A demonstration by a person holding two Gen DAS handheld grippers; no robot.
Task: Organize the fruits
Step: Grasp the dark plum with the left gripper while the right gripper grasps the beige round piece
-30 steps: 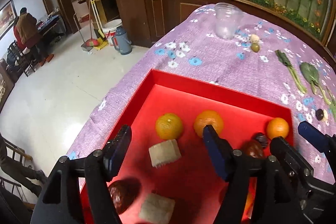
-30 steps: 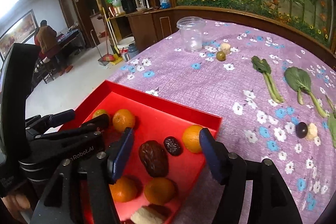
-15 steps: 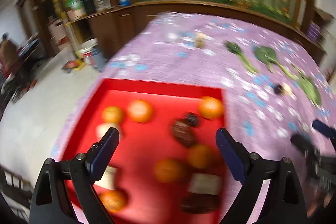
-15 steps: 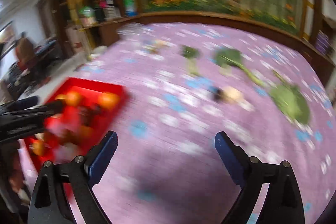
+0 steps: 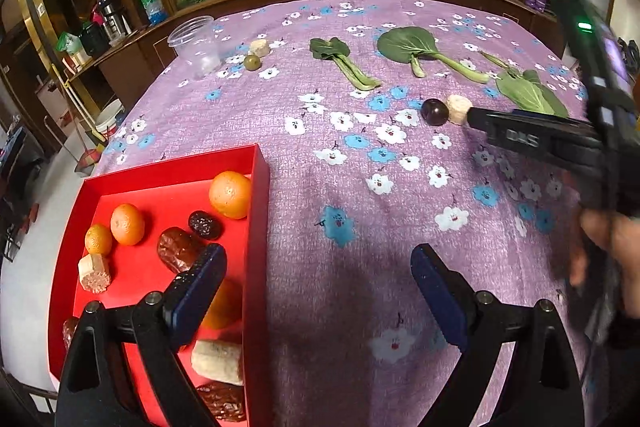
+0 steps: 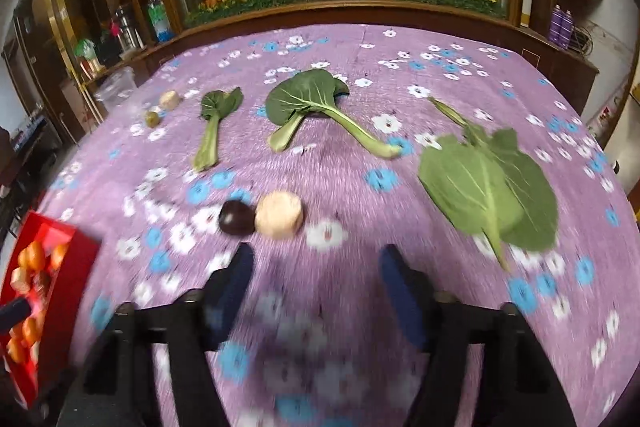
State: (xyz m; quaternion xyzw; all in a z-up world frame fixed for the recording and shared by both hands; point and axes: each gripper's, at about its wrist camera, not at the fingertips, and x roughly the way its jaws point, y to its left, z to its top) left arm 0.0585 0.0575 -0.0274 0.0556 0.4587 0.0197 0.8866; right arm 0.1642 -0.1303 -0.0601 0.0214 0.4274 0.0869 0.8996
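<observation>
The right gripper (image 6: 316, 275) points down at the purple flowered desk (image 6: 360, 67), its jaws closing with nothing between them; the dark plum (image 6: 236, 218) and the pale cut chunk (image 6: 279, 214) beside it lie just ahead of the fingertips, touching each other. The narrowing gap looks like a pre-set for a small round fruit, so the plum is probably the next pick. In the left wrist view the tip of this gripper reaches to the chunk's edge, though contact cannot be confirmed.

The left gripper (image 5: 316, 267) is wide and empty, hanging over bare cloth at the right wall of the red tray (image 5: 262, 187), one finger over the tray and the other over the desk. It seems placed to stay near the collection point.

The tray already holds the gathered fruit: oranges (image 5: 231, 194), dark dates (image 5: 178, 253), a dried prune-like piece (image 5: 205, 225) and pale chunks (image 5: 94, 273), spread loosely on its floor.

Farther out, three bok choy leaves (image 6: 304, 97) lie in a row, well apart from the tray; being vegetables, they likely stay. Near the far left edge a small green fruit (image 5: 252, 62) and another pale chunk (image 5: 259, 47) sit just beside a clear plastic cup (image 5: 196, 45), not yet collected.
</observation>
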